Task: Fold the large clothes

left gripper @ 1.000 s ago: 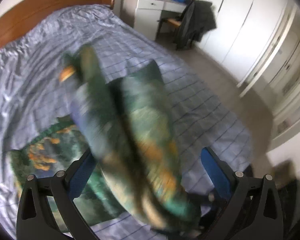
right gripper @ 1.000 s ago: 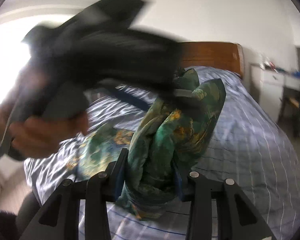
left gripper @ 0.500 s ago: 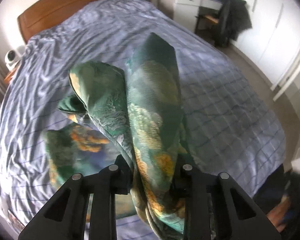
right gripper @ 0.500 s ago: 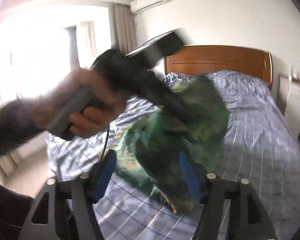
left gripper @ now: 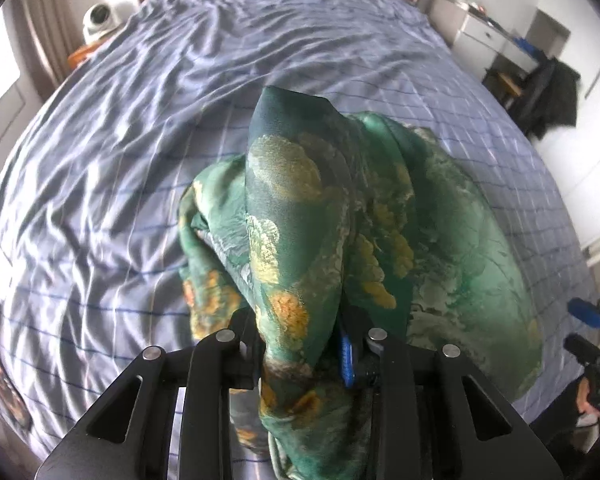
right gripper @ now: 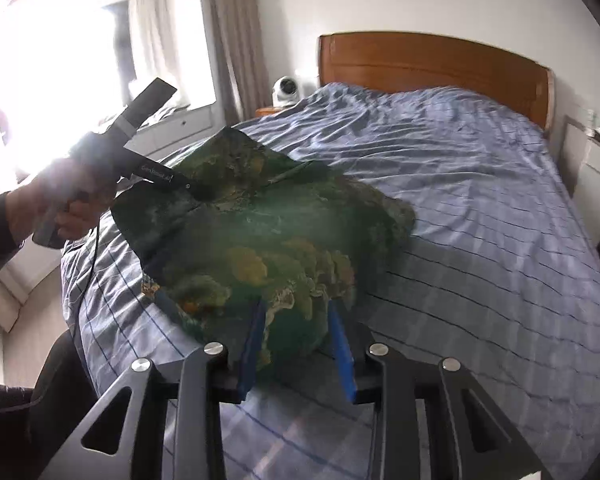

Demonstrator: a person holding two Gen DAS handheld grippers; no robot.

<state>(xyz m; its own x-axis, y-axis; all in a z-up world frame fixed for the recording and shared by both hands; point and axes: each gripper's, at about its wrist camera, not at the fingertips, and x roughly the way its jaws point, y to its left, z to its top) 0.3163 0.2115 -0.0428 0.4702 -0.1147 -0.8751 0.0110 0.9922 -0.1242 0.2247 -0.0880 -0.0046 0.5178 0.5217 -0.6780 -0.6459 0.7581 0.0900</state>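
Observation:
A large green garment with orange and pale flower print (left gripper: 340, 216) hangs over the blue striped bed sheet (left gripper: 120, 140). My left gripper (left gripper: 300, 340) is shut on a bunched edge of it, held above the bed. In the right wrist view the same garment (right gripper: 260, 240) spreads between both grippers. My right gripper (right gripper: 296, 340) is shut on its near edge, blue pads on either side of the cloth. The left gripper (right gripper: 196, 188), in a hand, pinches the far corner at the left.
A wooden headboard (right gripper: 428, 64) stands at the far end of the bed. A white round camera (right gripper: 286, 88) sits on a bedside table. A white desk (left gripper: 488, 36) and a chair with a dark jacket (left gripper: 548, 96) stand at the right. A window (right gripper: 80, 60) is at the left.
The left gripper closed on the cloth, then moved left, away from the right one. The bunched garment has spread out between the two grippers. The right gripper's jaws have narrowed on the cloth.

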